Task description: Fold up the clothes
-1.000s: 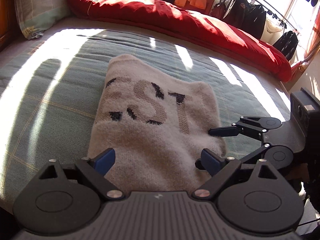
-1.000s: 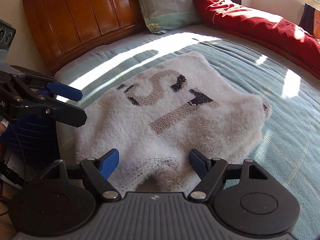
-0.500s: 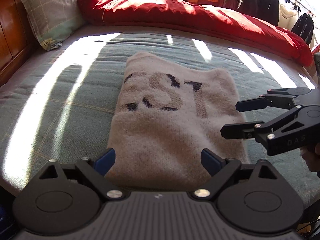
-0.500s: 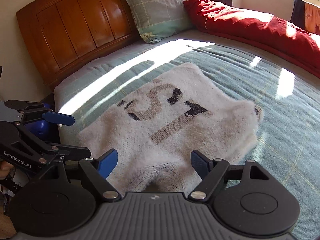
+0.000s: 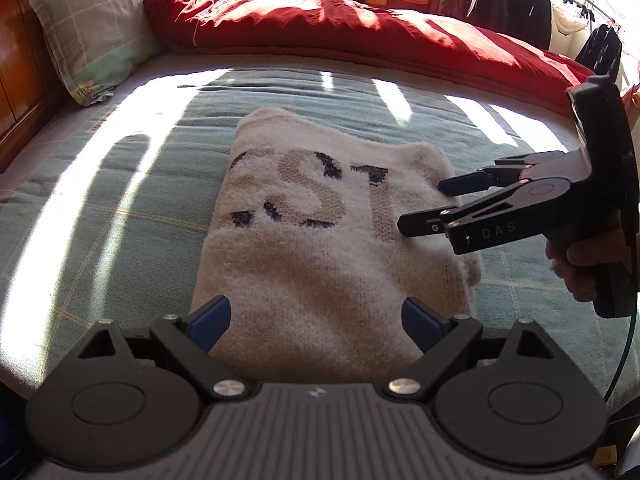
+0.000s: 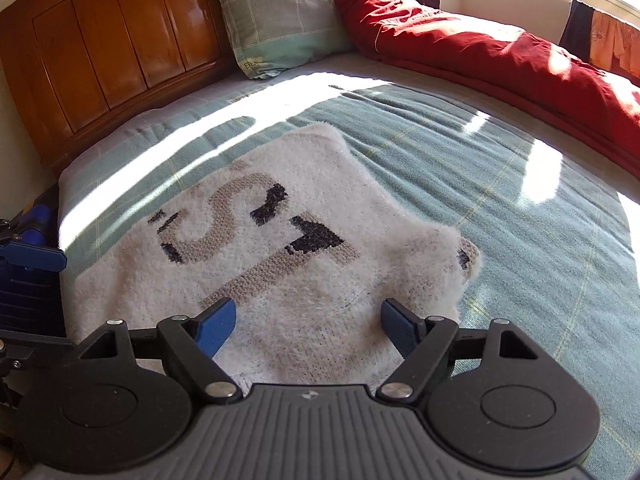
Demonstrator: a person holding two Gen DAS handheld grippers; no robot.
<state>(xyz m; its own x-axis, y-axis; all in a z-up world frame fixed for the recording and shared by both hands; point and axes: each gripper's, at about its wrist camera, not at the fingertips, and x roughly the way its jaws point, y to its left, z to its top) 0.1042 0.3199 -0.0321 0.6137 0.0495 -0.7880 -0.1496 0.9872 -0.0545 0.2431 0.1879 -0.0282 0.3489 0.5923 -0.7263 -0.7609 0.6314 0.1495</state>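
Left gripper point(image 5: 316, 322) angled downward, jaws spread wide, nothing between the pads. Right gripper point(image 6: 308, 322) likewise tilted down, jaws apart and empty, its handle gripped by a hand point(image 5: 576, 268).

sweater point(image 5: 328, 264): I see fluffy white knit, beige and navy letters
bedspread point(image 5: 132, 184): pale green, thin yellow checks
duvet point(image 5: 360, 36): red, far side
pillow point(image 6: 280, 16): grey-green plaid
headboard point(image 6: 100, 52): glossy brown wood
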